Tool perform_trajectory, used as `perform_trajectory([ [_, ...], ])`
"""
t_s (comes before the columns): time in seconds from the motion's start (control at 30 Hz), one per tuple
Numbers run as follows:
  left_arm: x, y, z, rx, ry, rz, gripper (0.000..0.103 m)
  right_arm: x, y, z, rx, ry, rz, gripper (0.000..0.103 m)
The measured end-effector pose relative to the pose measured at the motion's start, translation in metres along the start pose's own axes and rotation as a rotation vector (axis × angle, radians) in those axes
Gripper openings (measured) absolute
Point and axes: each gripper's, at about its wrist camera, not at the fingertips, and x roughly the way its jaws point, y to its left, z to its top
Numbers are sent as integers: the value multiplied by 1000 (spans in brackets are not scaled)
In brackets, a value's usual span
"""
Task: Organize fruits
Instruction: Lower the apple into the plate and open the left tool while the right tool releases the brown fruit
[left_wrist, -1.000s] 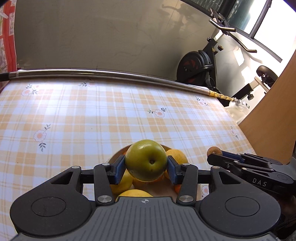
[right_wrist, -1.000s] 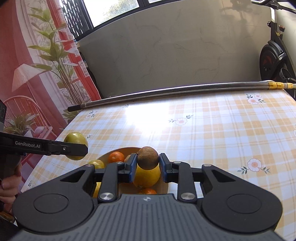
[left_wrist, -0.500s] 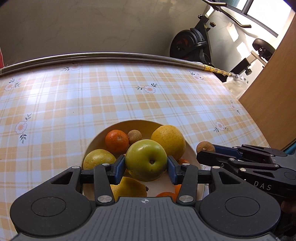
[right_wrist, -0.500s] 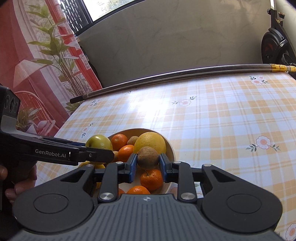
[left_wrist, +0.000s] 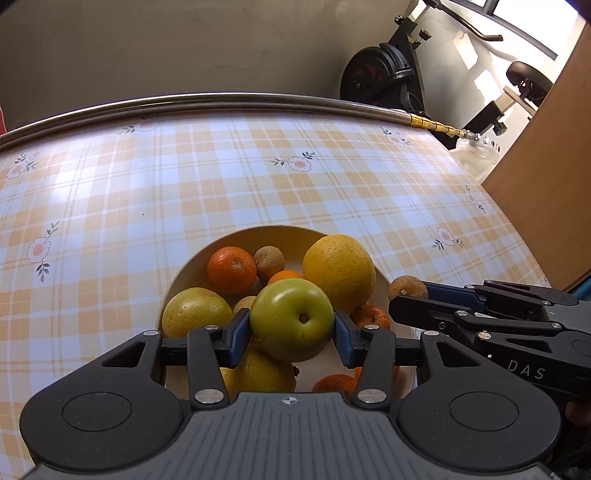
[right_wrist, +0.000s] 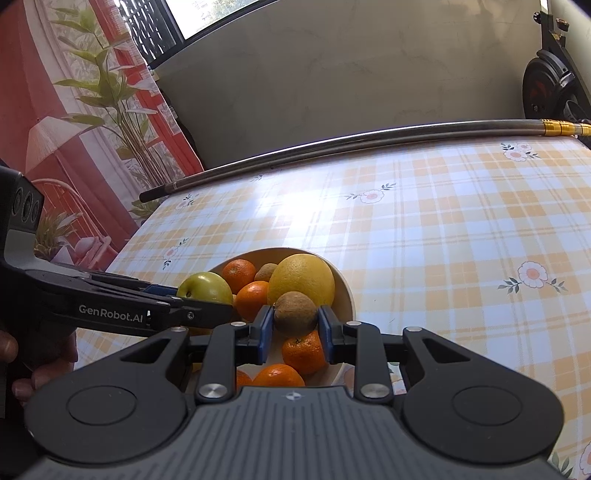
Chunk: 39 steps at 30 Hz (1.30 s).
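The left gripper (left_wrist: 291, 332) is pinching a green apple (left_wrist: 291, 319) between its blue pads, biting across the widest part so the round fruit cannot roll out, and is holding it just above the heap of fruit. The right gripper (right_wrist: 295, 328) is clamping a small brown kiwi (right_wrist: 295, 312) the same way, sitting over the right side of the cream bowl (left_wrist: 273, 234). Both fruits are hanging over the bowl rather than resting in it, which suggests they are being brought in to join the pile. Below them a large yellow citrus (left_wrist: 339, 267), a tangerine (left_wrist: 231, 269) and another brown kiwi (left_wrist: 269, 259) are already lying together in the bowl. The bowl is standing on a checked tablecloth (left_wrist: 147, 192), with a metal pole (left_wrist: 221, 101) lying along its far edge.
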Motion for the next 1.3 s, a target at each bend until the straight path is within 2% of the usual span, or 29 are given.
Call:
perform_trajectory([
  [0.77, -12, -8, -14, 8, 8, 4, 50, 5, -1, -2, 2, 13, 16, 29],
  [1.3, -17, 7, -15, -82, -2, 6, 51, 7, 1, -4, -2, 30, 26, 29],
])
